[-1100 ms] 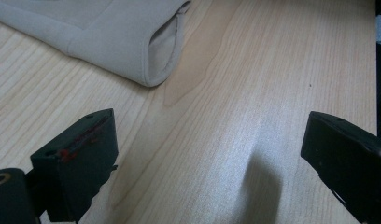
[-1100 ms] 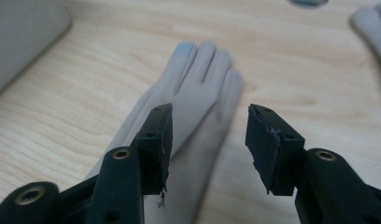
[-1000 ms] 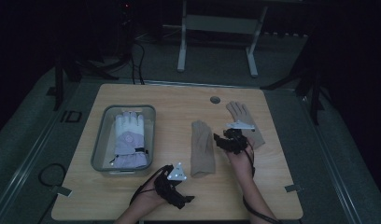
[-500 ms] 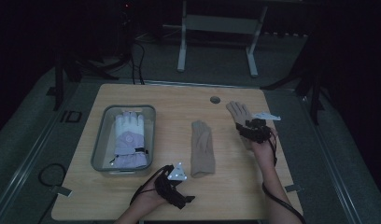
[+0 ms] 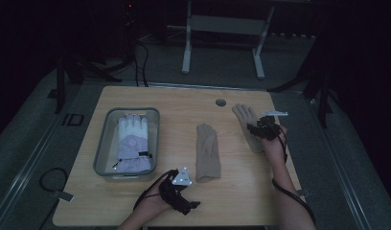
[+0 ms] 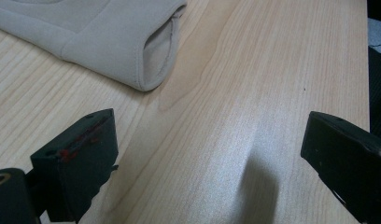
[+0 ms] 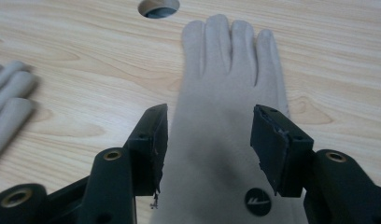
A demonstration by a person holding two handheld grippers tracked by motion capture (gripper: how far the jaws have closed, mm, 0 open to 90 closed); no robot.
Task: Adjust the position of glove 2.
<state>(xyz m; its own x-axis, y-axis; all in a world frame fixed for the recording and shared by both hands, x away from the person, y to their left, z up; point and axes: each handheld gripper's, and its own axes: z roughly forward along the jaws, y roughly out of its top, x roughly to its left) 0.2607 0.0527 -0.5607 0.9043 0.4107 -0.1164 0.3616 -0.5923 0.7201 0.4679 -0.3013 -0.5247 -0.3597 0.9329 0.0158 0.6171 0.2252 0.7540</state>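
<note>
Glove (image 7: 226, 116) flat under parted right claw (image 7: 208, 140)

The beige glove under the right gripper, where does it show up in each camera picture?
High view: the beige glove lies at the table's right, its cuff under the right gripper.
Left gripper view: not in it; the cuff there belongs to the middle glove.
Right gripper view: centre, fingers up, between the open jaws.
Shared landmark: the round table hole beyond its fingertips.
</note>
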